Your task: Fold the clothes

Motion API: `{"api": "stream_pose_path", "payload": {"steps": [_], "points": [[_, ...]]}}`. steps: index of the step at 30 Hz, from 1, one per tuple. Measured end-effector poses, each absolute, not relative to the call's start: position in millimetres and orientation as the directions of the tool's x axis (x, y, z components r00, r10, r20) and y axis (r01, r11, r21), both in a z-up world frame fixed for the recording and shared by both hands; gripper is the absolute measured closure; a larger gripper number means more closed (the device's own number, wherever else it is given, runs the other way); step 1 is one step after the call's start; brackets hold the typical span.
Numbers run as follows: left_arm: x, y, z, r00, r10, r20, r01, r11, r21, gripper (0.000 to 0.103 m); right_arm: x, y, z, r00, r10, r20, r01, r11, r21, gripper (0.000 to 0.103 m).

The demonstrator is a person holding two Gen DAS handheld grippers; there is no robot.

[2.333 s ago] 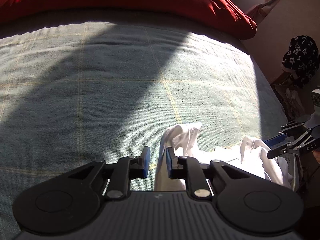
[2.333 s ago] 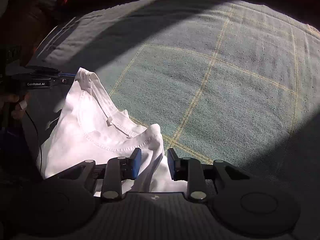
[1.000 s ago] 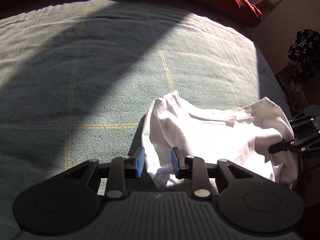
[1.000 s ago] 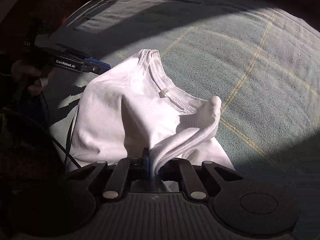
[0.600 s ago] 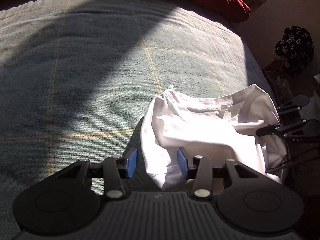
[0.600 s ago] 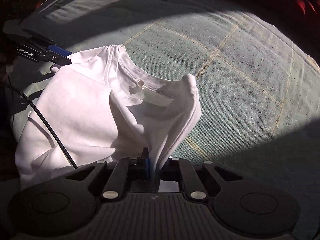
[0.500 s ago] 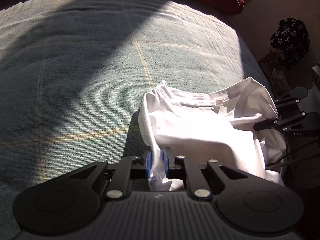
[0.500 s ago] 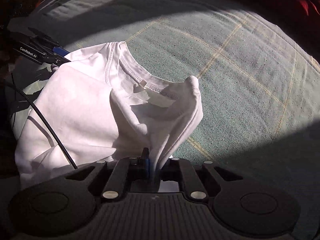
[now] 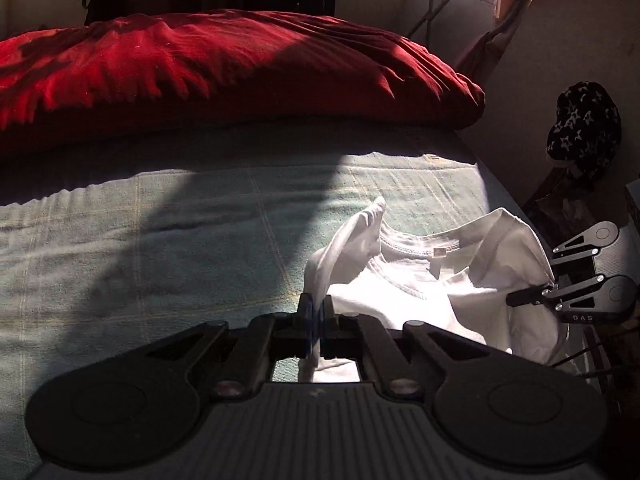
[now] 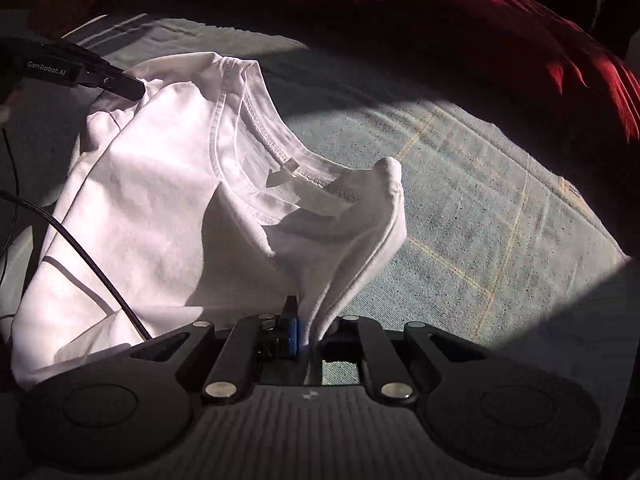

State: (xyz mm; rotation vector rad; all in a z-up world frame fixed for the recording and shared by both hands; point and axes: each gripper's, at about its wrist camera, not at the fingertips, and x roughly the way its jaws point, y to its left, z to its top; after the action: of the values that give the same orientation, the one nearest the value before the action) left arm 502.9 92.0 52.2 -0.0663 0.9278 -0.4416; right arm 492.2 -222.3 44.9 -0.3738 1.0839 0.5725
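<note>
A white T-shirt (image 9: 424,280) hangs between my two grippers above the green checked bedspread (image 9: 160,240). Its neckline and label face up. My left gripper (image 9: 317,312) is shut on the shirt's left shoulder fold. My right gripper (image 10: 306,328) is shut on the right shoulder fold of the T-shirt (image 10: 160,208). In the left wrist view the right gripper (image 9: 548,288) shows at the far right, pinching cloth. In the right wrist view the left gripper (image 10: 134,86) shows at upper left, clamped on the shirt. The shirt's lower part drops out of sight.
A large red duvet (image 9: 224,64) lies across the far end of the bed. The bed's right edge (image 9: 500,192) drops to the floor, where a dark star-patterned cloth (image 9: 584,124) sits. A black cable (image 10: 92,264) crosses the shirt in the right wrist view.
My left gripper closed on the shirt's left shoulder and both grippers rose, lifting the shirt's top off the bed. The view tilted up toward the red duvet.
</note>
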Motion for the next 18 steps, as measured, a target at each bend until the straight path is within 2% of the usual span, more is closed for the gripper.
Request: {"api": "stream_pose_path", "payload": {"steps": [5,9,14,16,18], "points": [[544,79,49,0.57,-0.372,-0.733,0.359,0.915,-0.185,0.102,544,-233,44,0.443,0.194,-0.875,-0.539,0.838,-0.087,0.092],[578,66,32,0.577,-0.367,-0.729,0.351,0.918,-0.185,0.102,578,-240,34,0.502,0.126,-0.856,-0.48,0.864,-0.154,0.092],[588,58,3,0.524,-0.373,-0.766,0.309,0.921,-0.238,0.101,604,-243,14,0.476,0.128,-0.87,-0.434,0.895,-0.106,0.091],[590,55,-8,0.496,-0.38,-0.781,0.294,0.92,-0.261,0.099,602,-242,9,0.466,0.138,-0.874,-0.43,0.899,-0.087,0.08],[581,53,-10,0.463,-0.371,-0.805,0.3,0.92,-0.251,0.096,598,-242,7,0.458,0.151,-0.876,-0.424,0.903,-0.066,0.066]]}}
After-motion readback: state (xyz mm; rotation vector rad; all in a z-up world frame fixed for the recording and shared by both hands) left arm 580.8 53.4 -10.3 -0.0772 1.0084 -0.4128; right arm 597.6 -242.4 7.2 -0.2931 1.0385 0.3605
